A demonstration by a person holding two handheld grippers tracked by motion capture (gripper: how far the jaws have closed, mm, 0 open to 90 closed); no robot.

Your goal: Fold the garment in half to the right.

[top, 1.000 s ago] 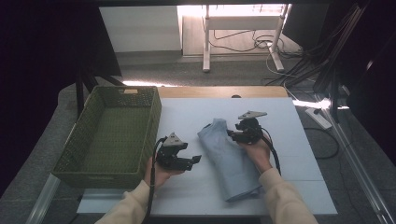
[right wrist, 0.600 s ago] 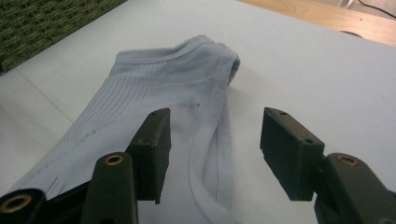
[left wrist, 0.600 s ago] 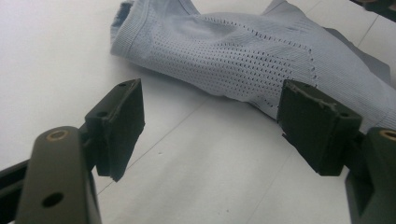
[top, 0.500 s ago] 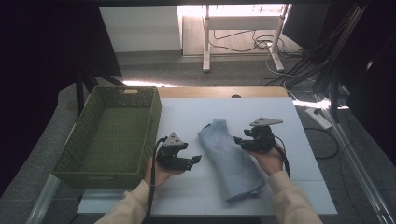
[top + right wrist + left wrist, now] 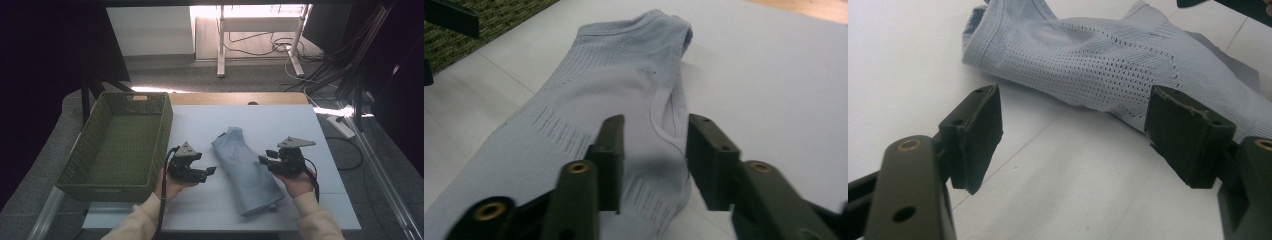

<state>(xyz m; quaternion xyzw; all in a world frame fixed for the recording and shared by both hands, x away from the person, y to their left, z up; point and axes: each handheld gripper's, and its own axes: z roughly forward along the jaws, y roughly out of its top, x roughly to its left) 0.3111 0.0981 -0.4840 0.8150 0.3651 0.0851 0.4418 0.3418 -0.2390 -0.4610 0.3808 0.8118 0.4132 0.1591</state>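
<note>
While the right gripper (image 5: 264, 160) sits at the right edge of the garment (image 5: 247, 170), its two jaws have just been closing, yet in the right gripper view they stand a little apart above the cloth, the garment's seamed edge showing in the gap and neither pad pressing on it, so nothing is grasped. The left gripper (image 5: 209, 171) has its two jaws spread wide and empty; in the left gripper view the bare tabletop lies between them and the garment's perforated knit lies just beyond the pads (image 5: 979, 132), not touching.

One garment is on the table (image 5: 280, 125): a pale blue-grey knitted piece, folded into a long strip that runs from the middle of the table slantwise toward the near edge. Two grippers flank it, one on each side, both aimed inward at it. One green woven basket (image 5: 117, 145) stands left of the garment, beyond the left gripper.

Two hands hold the grippers from underneath, forearms in cream sleeves coming in from the near edge of the table. The left hand (image 5: 170, 186) rests low, close to the basket's near corner and just left of the garment. The right hand (image 5: 299, 184) is just right of the garment's middle, its gripper levelled across the cloth.
</note>
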